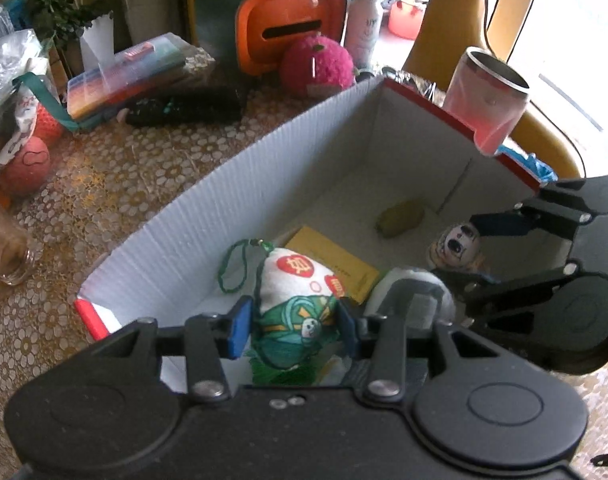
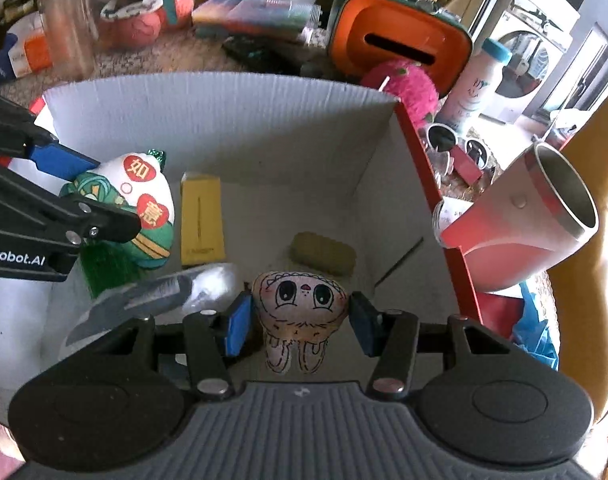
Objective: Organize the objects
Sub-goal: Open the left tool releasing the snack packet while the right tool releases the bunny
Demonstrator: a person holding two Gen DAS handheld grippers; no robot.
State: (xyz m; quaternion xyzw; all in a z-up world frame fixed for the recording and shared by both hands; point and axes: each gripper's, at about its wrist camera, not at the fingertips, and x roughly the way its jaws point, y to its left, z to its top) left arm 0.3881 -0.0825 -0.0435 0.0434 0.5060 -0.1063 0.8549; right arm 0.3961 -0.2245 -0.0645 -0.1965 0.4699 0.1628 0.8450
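We note a counter (image 1: pixel 116 184) under a gold floral lace cloth. Strong daylight enters through a window (image 1: pixel 575 40) at the far right. Mustard-yellow chair backs (image 1: pixel 443 20) stand behind the counter, and a washing machine (image 2: pixel 523 56) stands in the background

Right gripper (image 2: pixel 300 316) jaws clamp doll (image 2: pixel 300 300) above box (image 2: pixel 224 100).

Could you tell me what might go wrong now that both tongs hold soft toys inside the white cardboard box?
1. The left tongs and right tongs sit close together in the white corrugated cardboard box, so they may collide.
2. The green-and-white embroidered pouch could land on the yellow packet.
3. The pink metal tumbler, tilted at the box's edge, looks easy to knock.
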